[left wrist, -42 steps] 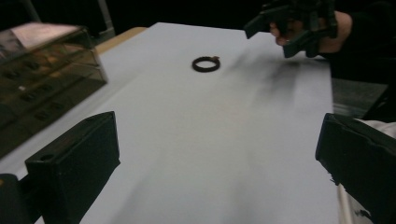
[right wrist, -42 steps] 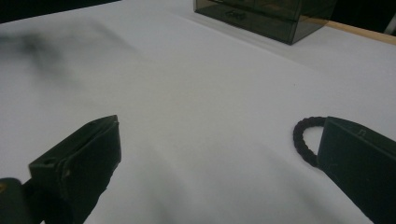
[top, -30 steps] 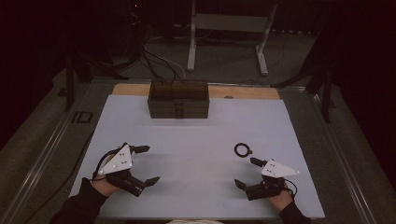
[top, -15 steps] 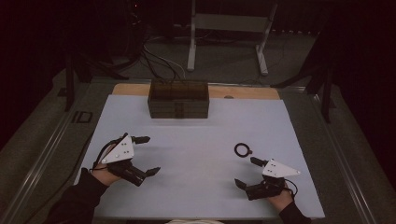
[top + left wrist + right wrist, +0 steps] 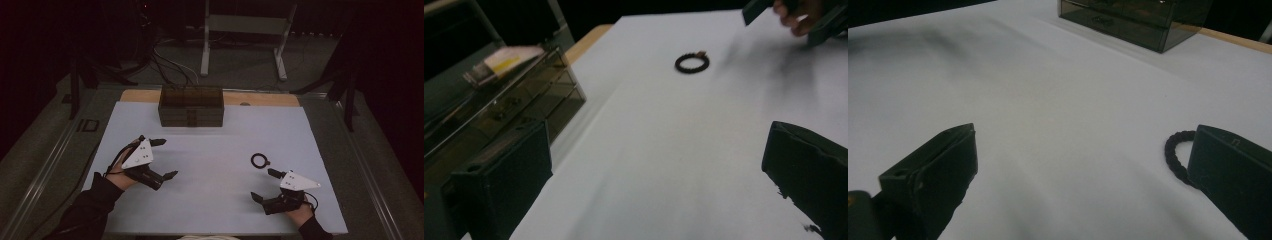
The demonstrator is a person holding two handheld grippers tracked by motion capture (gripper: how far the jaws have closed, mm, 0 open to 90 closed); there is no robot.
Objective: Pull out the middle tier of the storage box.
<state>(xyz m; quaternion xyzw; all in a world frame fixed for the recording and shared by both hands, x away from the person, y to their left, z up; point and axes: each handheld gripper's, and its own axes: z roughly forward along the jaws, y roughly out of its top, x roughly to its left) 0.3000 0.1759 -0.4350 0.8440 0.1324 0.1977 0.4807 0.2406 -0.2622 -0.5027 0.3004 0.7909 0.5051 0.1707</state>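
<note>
The right gripper waits spread wide just beside the bracelet, probably ready to take it; the left gripper, also spread, faces the box.

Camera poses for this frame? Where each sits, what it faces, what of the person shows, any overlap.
High view: above the person's side, looking forward and down on the white table; both forearms, left hand-held gripper and right hand-held gripper show.
Left gripper view: rides the left hand-held gripper, faces across to the bracelet; own open jaws, the other hand far off.
Right gripper view: faces the drawer box; own open jaws.
Shared: all three show bracelet and drawer box.
</note>
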